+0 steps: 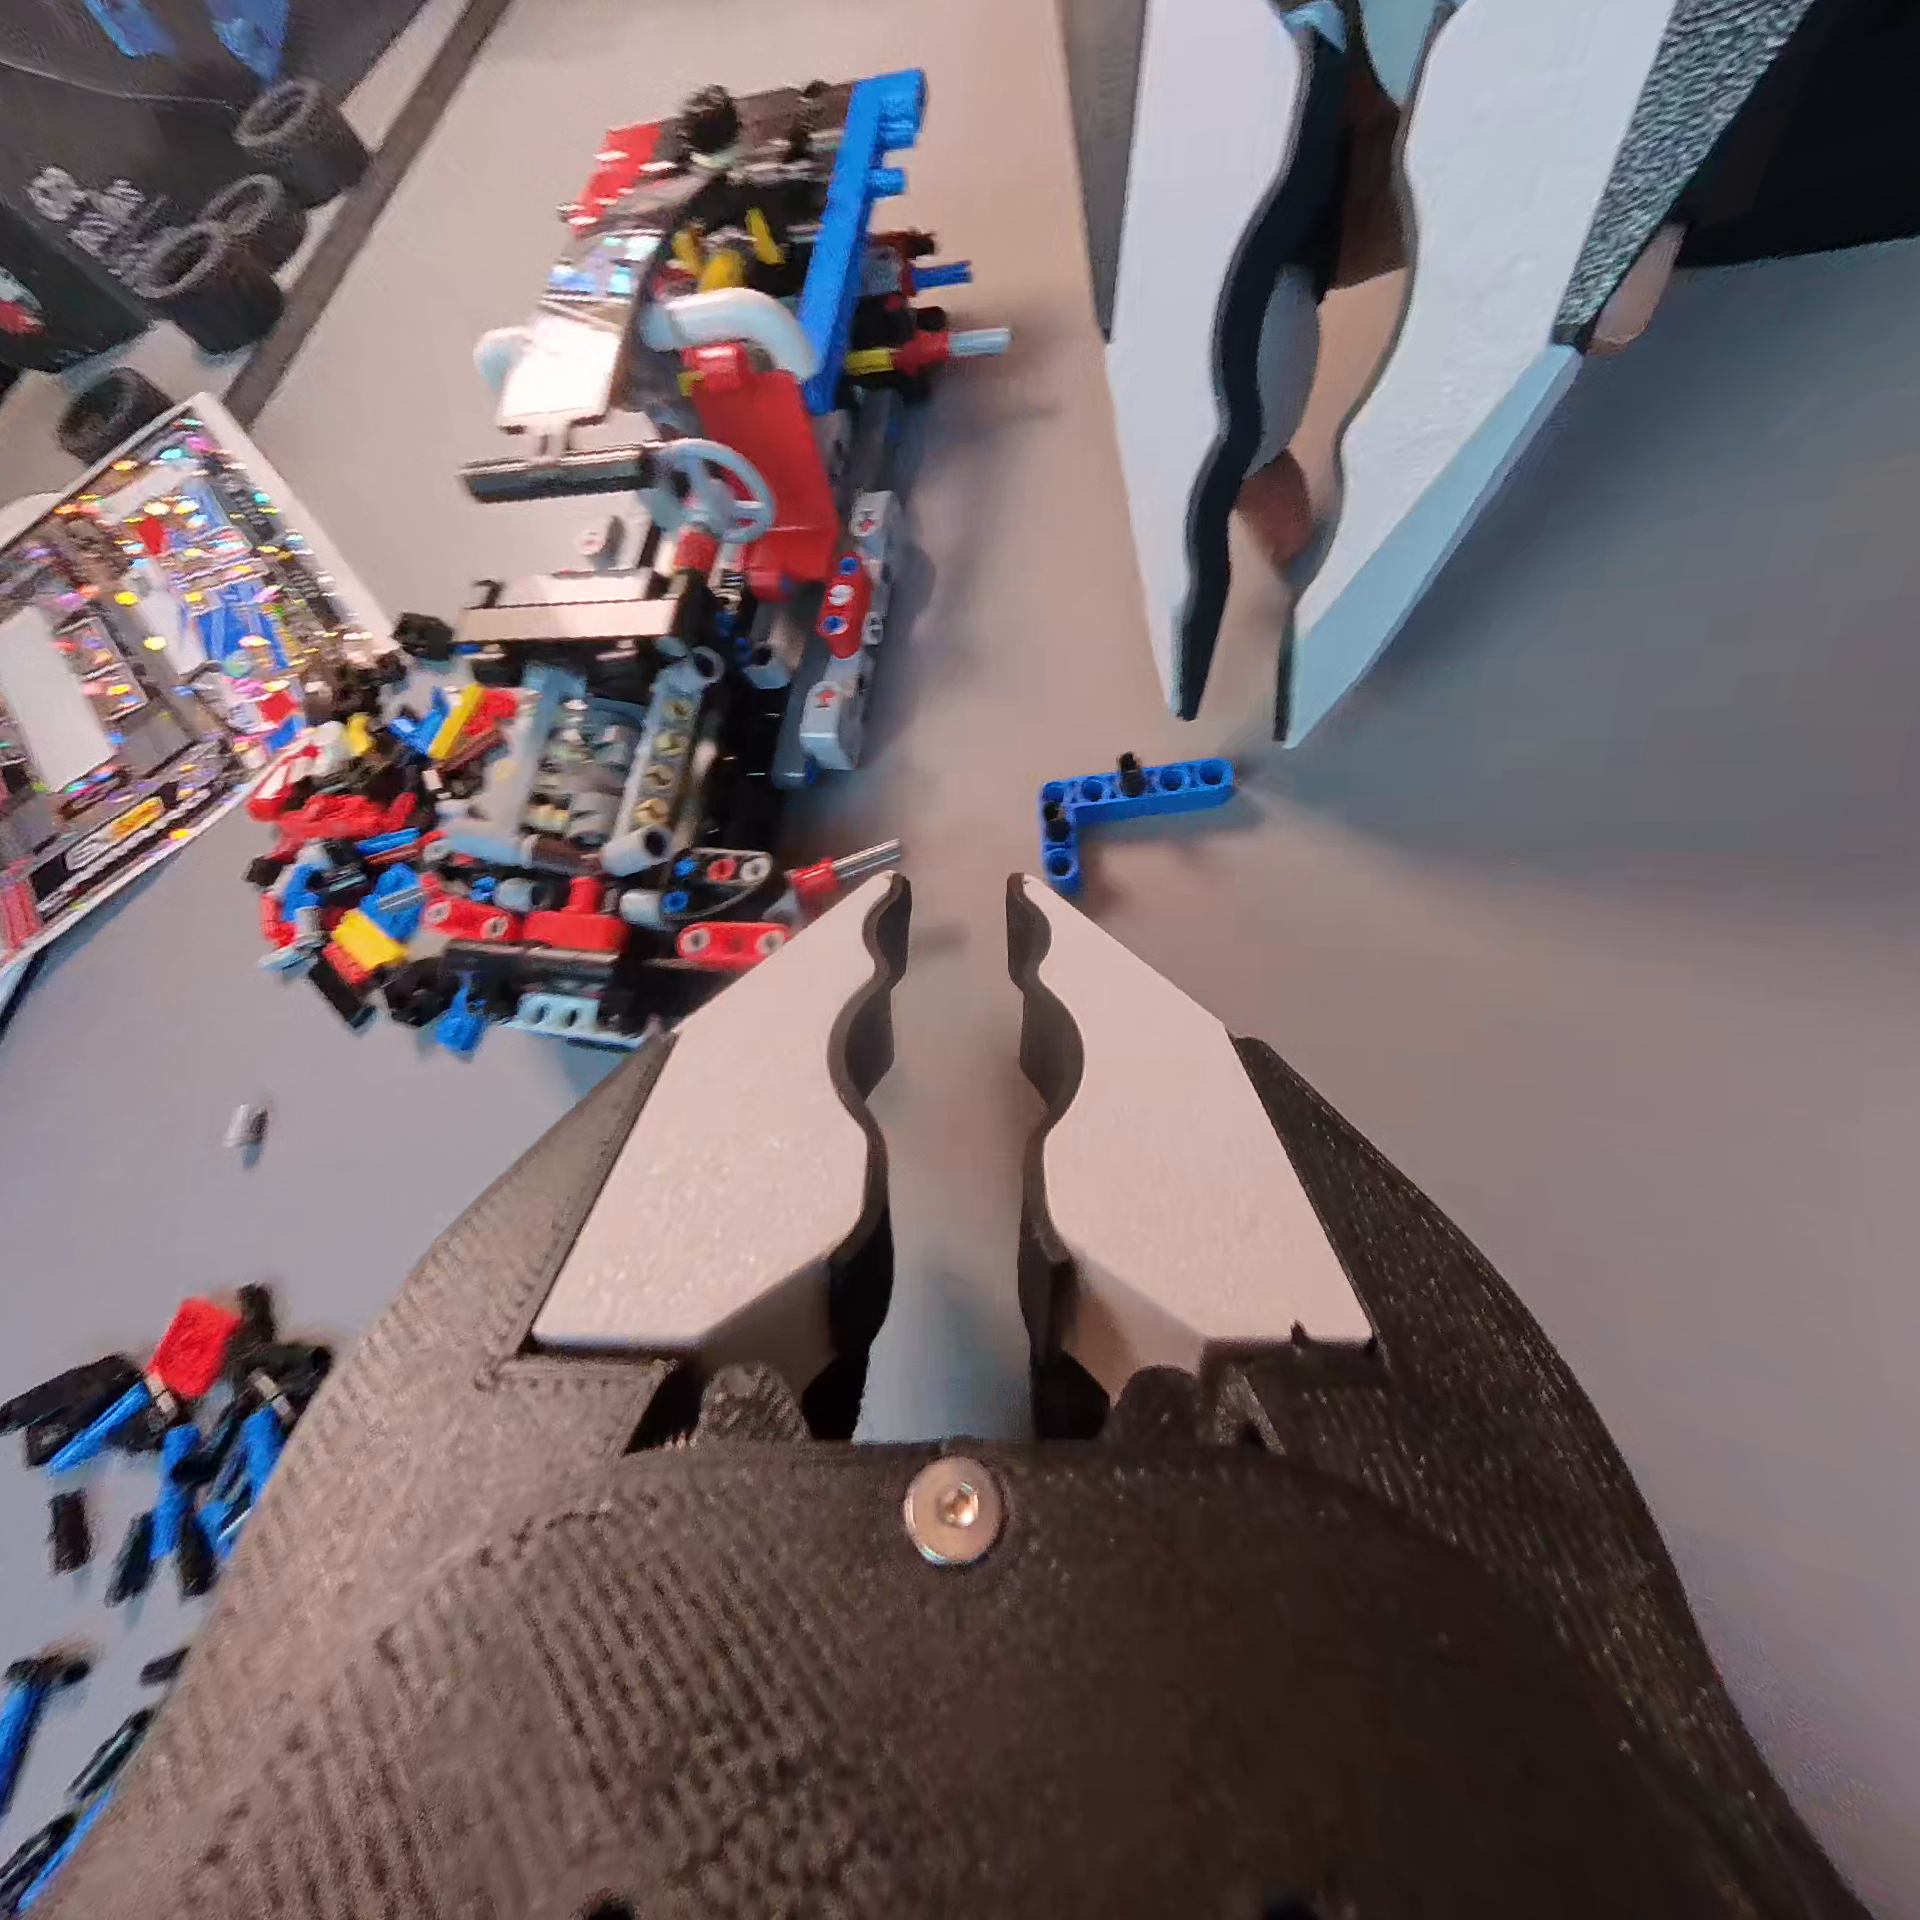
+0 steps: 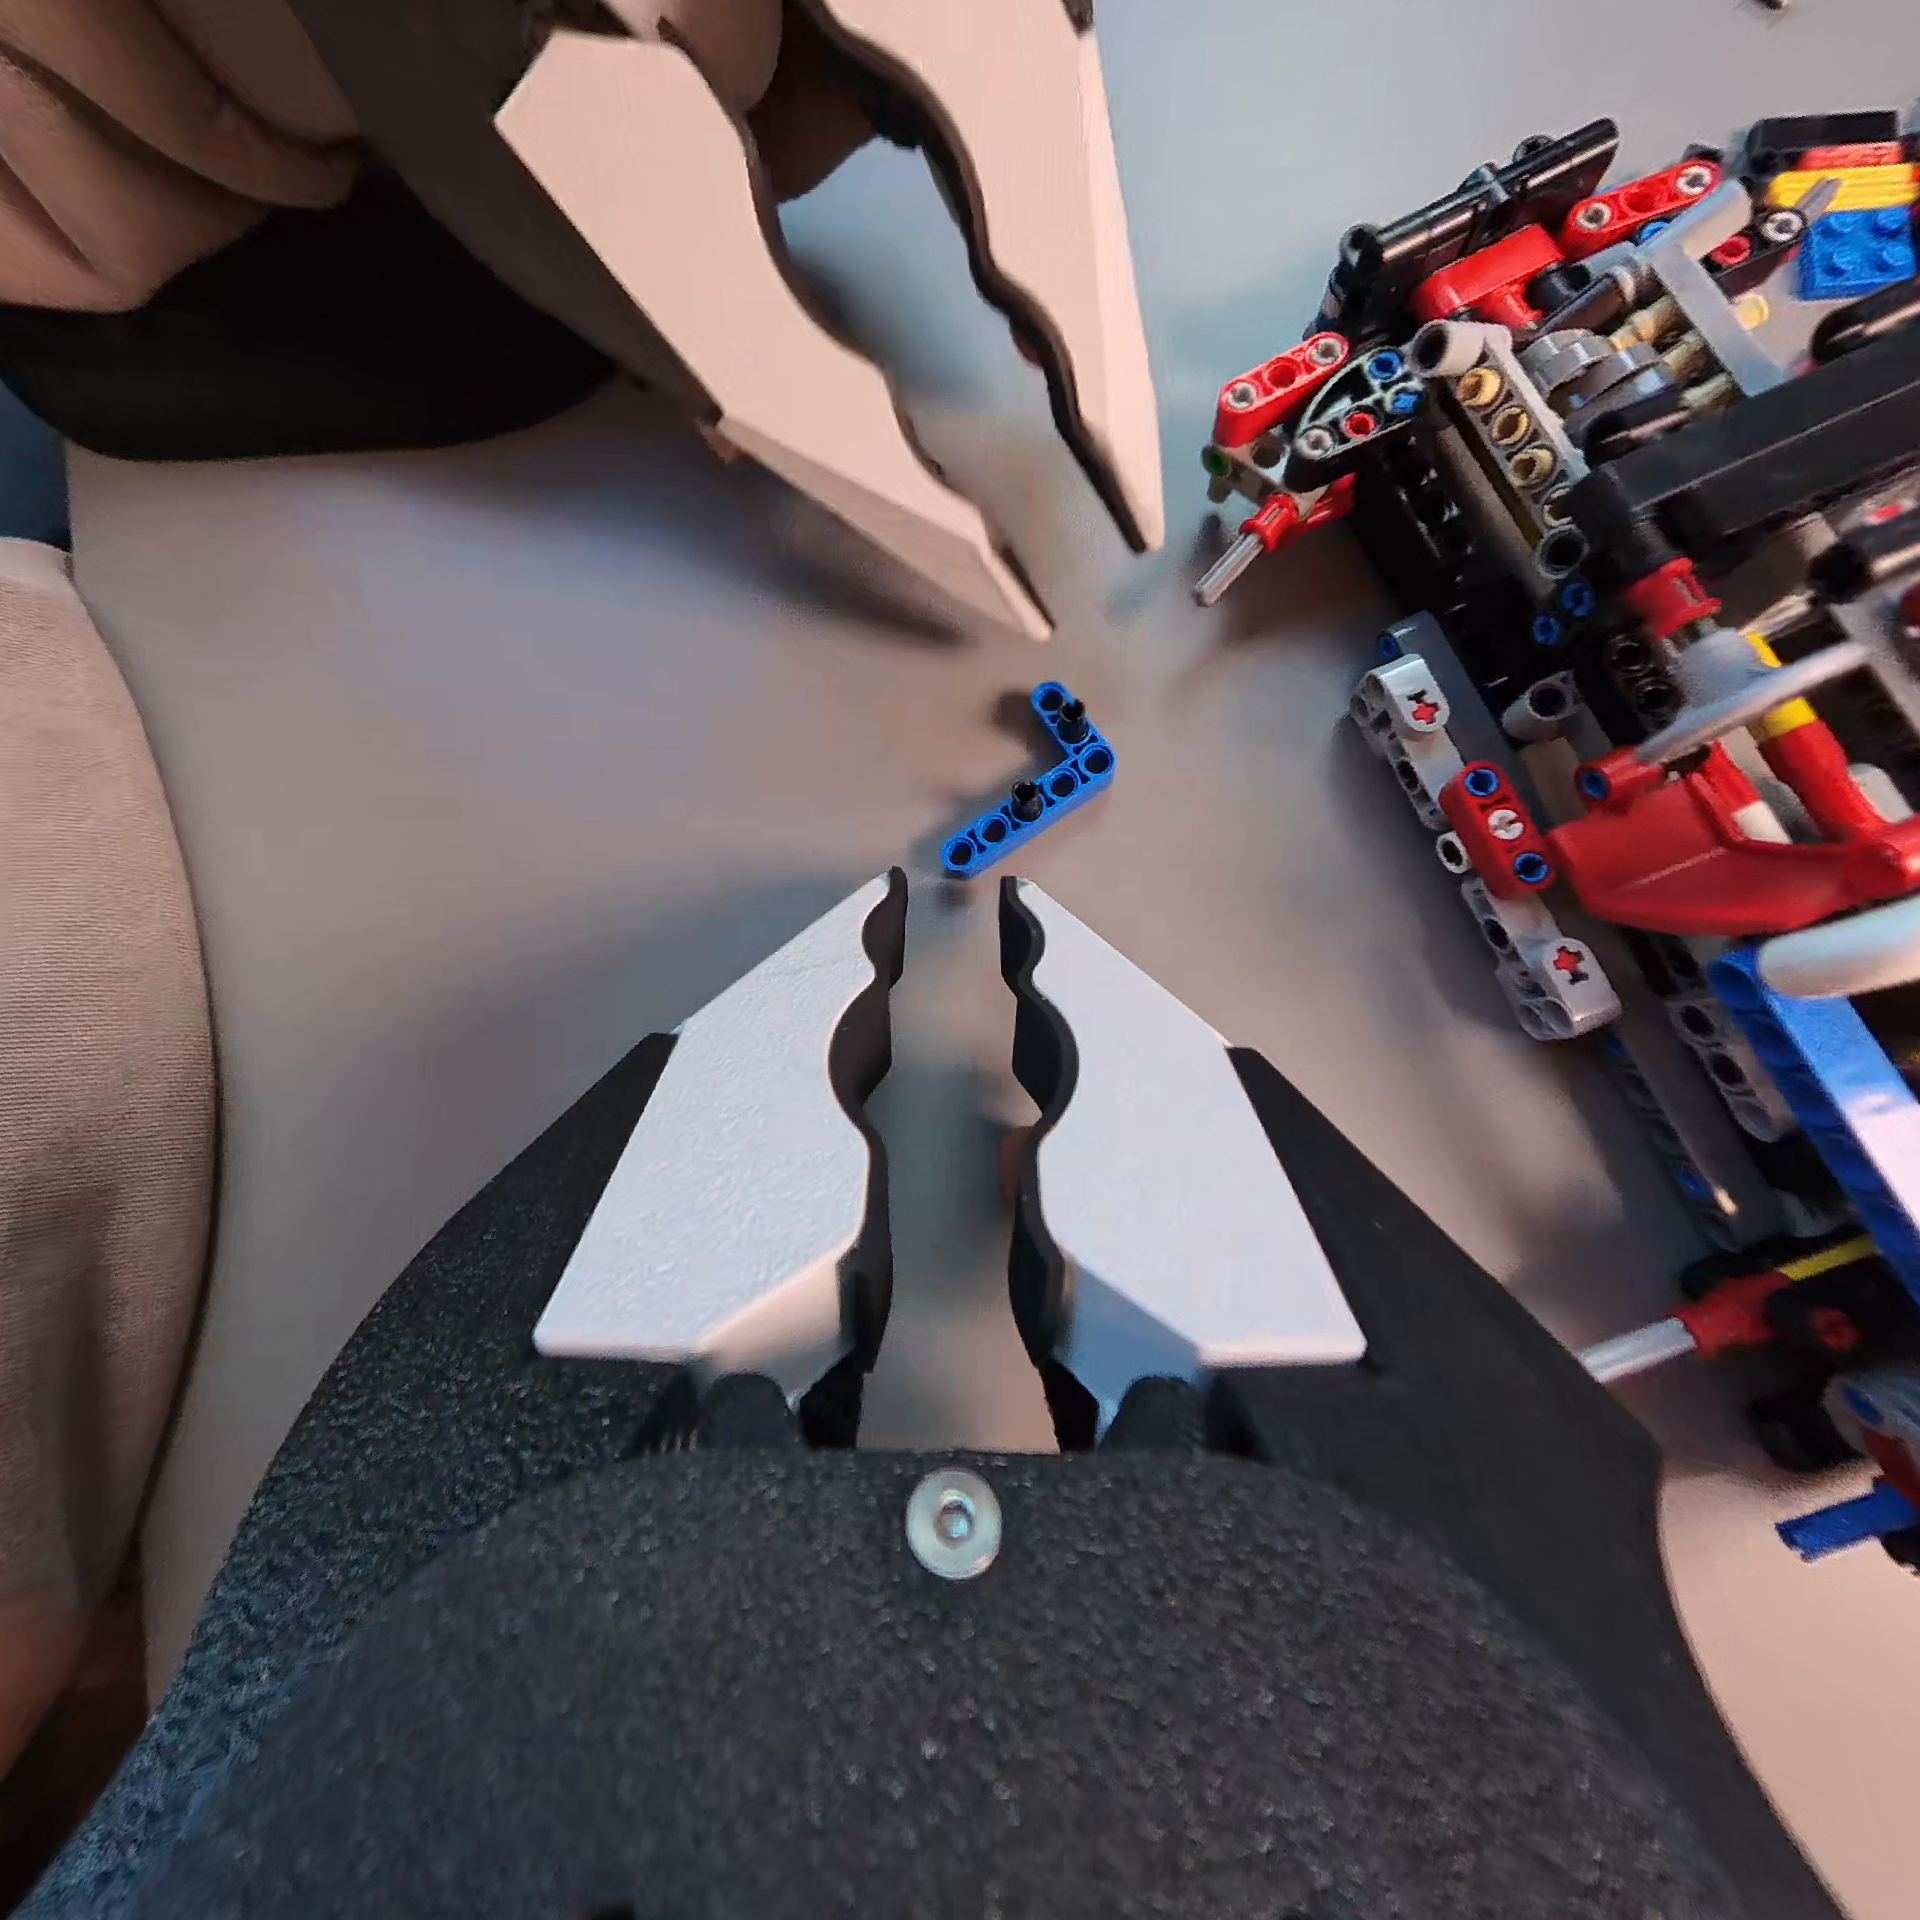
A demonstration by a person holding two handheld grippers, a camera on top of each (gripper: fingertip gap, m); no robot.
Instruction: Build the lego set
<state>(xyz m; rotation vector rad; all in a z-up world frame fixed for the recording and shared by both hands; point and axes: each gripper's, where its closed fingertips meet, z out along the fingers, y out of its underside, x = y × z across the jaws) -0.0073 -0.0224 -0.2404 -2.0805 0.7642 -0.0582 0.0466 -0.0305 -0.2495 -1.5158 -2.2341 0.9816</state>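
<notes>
Blue L-beam (image 2: 1039,784) between parted grippers

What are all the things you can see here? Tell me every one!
L-beam: one, blue with two black pins, flat on the table between both grippers.
Car model: one, part-built, red, blue, black and grey, left of the L-beam in the left wrist view.
Loose pieces: a pile, many colours, at the near end of the car model.
Small pins: a scattered bunch, blue and black with a red piece, nearer the camera, lower left.
Tyres: several, black, far left.
Booklet: one, colourful page, left edge.
Table: one, grey.
Left gripper: grey fingers, open, empty.
Right gripper: grey fingers, open, empty.
</notes>
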